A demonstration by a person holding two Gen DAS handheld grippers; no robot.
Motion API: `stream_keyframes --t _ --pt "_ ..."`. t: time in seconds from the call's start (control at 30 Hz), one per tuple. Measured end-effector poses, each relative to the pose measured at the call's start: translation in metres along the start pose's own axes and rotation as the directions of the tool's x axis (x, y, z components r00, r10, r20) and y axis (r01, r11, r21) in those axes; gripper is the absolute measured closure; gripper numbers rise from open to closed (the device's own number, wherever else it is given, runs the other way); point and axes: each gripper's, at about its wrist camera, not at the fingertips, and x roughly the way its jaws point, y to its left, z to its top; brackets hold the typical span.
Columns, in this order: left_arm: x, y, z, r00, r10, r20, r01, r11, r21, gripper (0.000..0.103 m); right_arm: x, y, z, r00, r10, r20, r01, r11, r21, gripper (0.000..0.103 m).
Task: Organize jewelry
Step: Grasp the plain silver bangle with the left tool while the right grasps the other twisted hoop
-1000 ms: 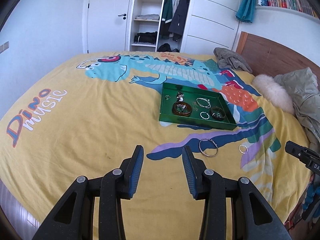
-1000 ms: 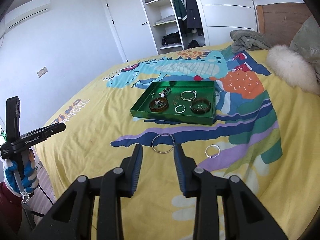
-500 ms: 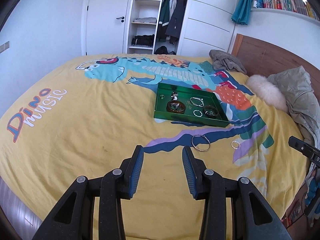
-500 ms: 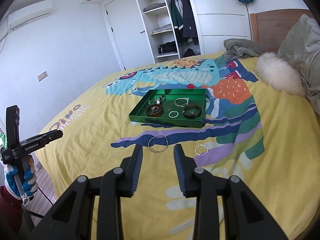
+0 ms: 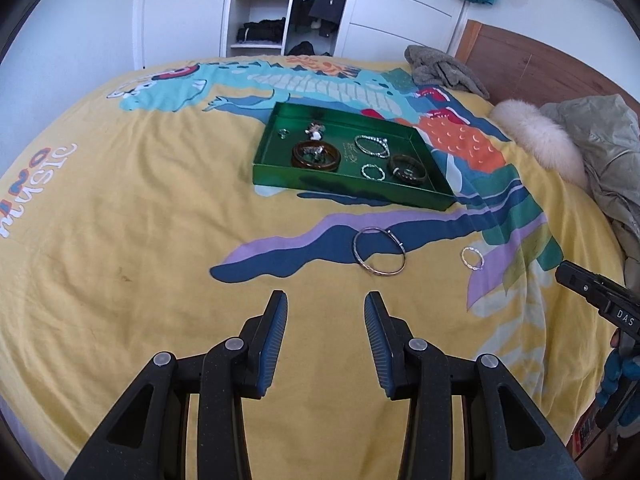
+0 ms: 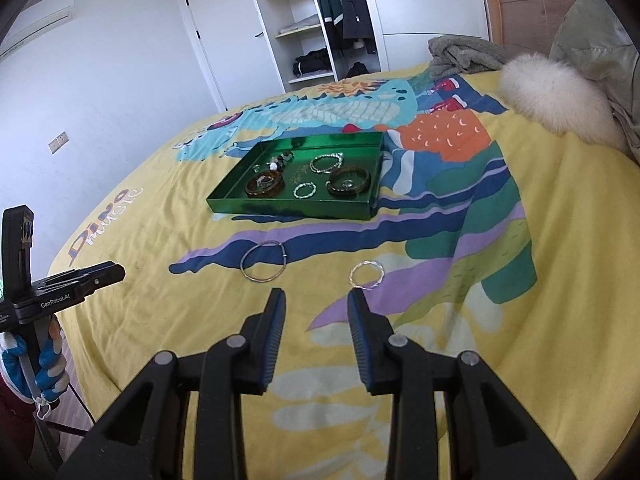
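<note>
The bedspread (image 5: 120, 208) is yellow, printed with a light-blue dinosaur, an orange patch of pale crescents, and bands of navy, lilac and green. On it sits a glossy dark-green tray (image 5: 352, 192) holding two brown bangles (image 5: 316, 155) and silver chains, with a silver bangle (image 5: 379, 257) and a small silver ring (image 5: 472, 258) lying on the print. The left gripper (image 5: 326, 320) and right gripper (image 6: 316, 318) are black with blue ribbed pads; a cream fur cushion (image 6: 556, 92) and a grey cloth (image 5: 444, 70) lie near the brown headboard (image 5: 540, 64).

You face a bed under a yellow dinosaur-print cover (image 5: 120, 200), a brown wooden headboard (image 5: 540, 68), white walls, a white door (image 5: 180, 8) and an open white wardrobe (image 6: 312, 20) in daylight.
</note>
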Motion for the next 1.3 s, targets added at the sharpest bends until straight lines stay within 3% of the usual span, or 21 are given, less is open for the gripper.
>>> stream_keyframes --t 0.27,0.53,0.97,1.13,1.3 --pt "0.088 -0.025 0.02 0.996 -0.029 -0.089 0.028 1.0 -0.008 0.063 0.06 -0.037 0.006 0.997 -0.032 -0.072 0.03 0.999 -0.017 0.072" --pt "0.147 -0.032 0.034 0.989 0.055 -0.137 -0.055 0.998 0.006 0.063 0.11 -0.062 0.017 0.993 -0.037 -0.116 0.033 0.999 -0.032 0.072" --pt "0.173 -0.046 0.026 0.977 0.149 -0.155 -0.131 0.984 0.121 0.064 0.154 -0.066 0.014 0.981 -0.037 -0.188 0.019 0.995 -0.098 0.073" --pt "0.178 -0.054 0.023 0.972 0.187 -0.143 -0.166 0.975 0.146 0.064 0.164 -0.053 0.011 0.971 -0.106 -0.213 0.064 0.979 -0.195 0.075" --pt "0.178 -0.058 0.022 0.974 0.195 -0.118 -0.177 0.973 0.151 0.071 0.168 -0.044 0.008 0.966 -0.149 -0.211 0.096 0.965 -0.244 0.092"
